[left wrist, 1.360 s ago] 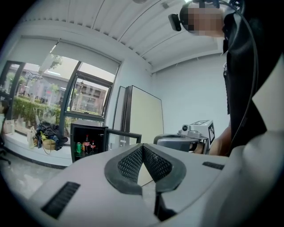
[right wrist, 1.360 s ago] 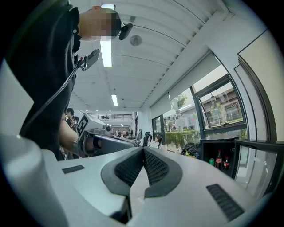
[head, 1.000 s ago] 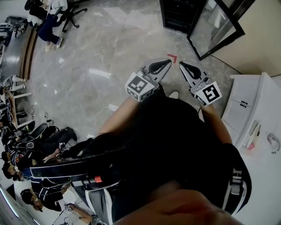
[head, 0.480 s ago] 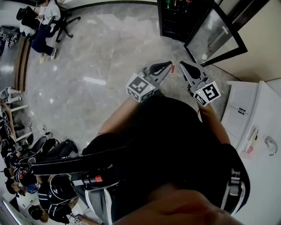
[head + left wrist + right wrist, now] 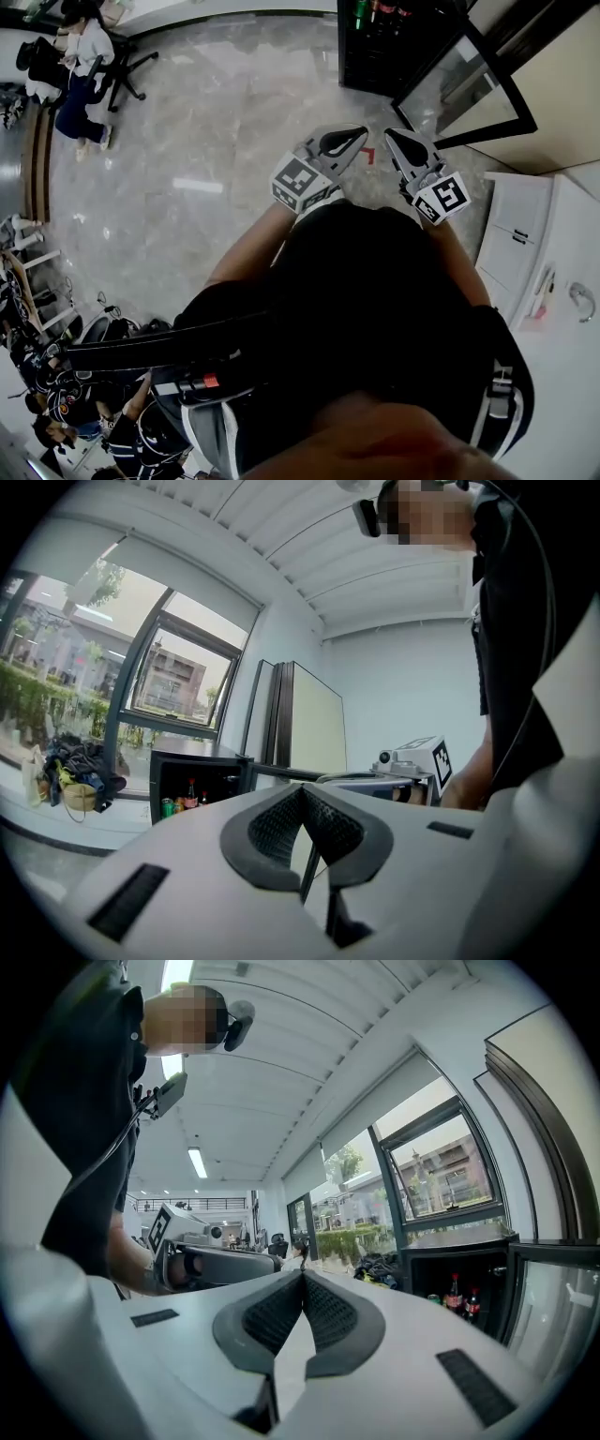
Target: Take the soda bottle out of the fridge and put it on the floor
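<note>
The black fridge stands open at the top of the head view, its glass door swung out to the right. Dark soda bottles with red caps stand on a shelf inside, beside a green can. The left gripper view shows the same bottles small and far off. My left gripper and right gripper are held side by side in front of my body, pointing level toward the fridge and well short of it. Both are shut with nothing between the pads.
A white cabinet with a sink top stands at the right. A red corner mark lies on the grey marble floor below the grippers. A seated person and an office chair are at the far left. Bags are piled by the window.
Both grippers have moved forward with my body. The fridge has come nearer and slid down the head view, so its shelves with bottles now show.
</note>
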The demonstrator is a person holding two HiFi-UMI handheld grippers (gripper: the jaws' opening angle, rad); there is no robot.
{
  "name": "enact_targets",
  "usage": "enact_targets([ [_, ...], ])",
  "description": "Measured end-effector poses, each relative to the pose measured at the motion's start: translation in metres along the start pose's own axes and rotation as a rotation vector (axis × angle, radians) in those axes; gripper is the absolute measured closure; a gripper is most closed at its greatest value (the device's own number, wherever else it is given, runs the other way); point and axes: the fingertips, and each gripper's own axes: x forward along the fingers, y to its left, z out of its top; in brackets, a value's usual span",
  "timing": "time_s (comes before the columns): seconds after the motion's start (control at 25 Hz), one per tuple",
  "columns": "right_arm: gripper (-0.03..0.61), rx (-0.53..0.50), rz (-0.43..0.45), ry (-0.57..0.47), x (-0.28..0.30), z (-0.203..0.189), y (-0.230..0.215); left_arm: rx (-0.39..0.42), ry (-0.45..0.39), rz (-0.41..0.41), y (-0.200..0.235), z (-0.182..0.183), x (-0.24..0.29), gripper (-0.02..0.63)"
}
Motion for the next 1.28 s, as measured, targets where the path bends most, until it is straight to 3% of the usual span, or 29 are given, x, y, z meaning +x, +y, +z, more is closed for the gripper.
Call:
enact_targets([
  [0.28,0.568,0.006,-0.006,0.012,0.026,-0.004,-0.016,-0.019,-0.010,0.014,0.038,0.002,0.006,0.611],
  [0.6,0.568,0.033,0.008,0.012,0.036,-0.015,-0.067,-0.048,0.026,0.041,0.064,-0.010,0.044,0.611],
  [0.96,0.567,0.014,0.051,0.033,0.075,-0.014,-0.169,-0.018,0.011,0.120,0.126,0.002,0.117,0.611],
  [1.28,0.566,0.031,0.035,0.074,0.115,-0.026,-0.279,-0.028,-0.003,0.222,0.188,0.011,0.188,0.611],
])
